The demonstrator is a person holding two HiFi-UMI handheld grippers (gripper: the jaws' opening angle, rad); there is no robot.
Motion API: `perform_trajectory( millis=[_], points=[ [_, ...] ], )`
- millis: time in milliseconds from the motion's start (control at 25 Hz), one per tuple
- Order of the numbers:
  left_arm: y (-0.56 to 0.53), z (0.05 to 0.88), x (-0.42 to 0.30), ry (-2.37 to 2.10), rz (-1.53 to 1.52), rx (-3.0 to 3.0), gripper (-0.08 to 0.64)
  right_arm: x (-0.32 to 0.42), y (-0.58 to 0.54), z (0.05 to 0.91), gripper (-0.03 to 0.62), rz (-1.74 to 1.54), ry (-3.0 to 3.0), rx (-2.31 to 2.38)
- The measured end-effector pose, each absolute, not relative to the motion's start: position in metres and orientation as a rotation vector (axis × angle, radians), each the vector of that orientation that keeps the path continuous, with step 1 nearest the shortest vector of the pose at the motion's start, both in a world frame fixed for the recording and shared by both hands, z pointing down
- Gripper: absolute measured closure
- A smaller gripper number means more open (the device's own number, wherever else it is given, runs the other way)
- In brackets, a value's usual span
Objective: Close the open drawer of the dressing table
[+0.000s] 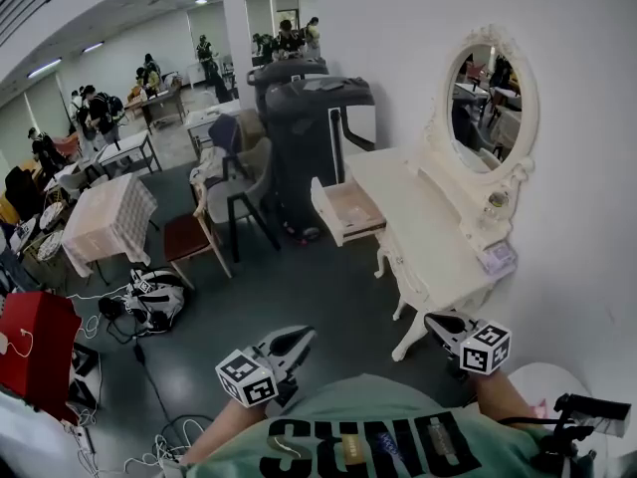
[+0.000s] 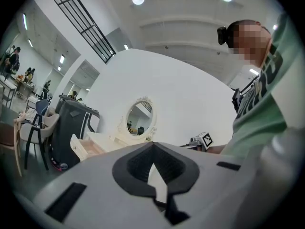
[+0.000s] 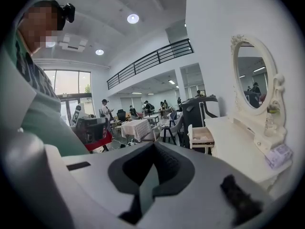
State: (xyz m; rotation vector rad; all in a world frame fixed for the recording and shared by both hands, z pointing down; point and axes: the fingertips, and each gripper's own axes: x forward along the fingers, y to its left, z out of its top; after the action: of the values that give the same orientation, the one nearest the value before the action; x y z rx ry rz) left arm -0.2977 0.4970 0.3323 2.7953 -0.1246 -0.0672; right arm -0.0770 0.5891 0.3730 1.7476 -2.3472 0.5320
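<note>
Because the drawer juts open from the dressing table, well beyond left gripper and right gripper, both apparently closed and empty, step nearer and push its front squarely.

The white dressing table stands on the dark floor against the wall, with 1 drawer pulled open at its far end, and it carries an oval mirror and a small pale pack on its raised back ledge.

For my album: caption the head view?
Left gripper and right gripper, held low, face a white dressing table with its drawer open.
</note>
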Motion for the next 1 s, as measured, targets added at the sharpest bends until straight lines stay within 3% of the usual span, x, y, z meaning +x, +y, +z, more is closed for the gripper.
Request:
perform_trajectory(
  millis=[1000],
  points=[
    [0.538,0.344,-0.244,-0.271,-0.026,2.739,0.552,-0.041,0.59,0.384,0.581,0.516,-2.487,1.494]
  ],
)
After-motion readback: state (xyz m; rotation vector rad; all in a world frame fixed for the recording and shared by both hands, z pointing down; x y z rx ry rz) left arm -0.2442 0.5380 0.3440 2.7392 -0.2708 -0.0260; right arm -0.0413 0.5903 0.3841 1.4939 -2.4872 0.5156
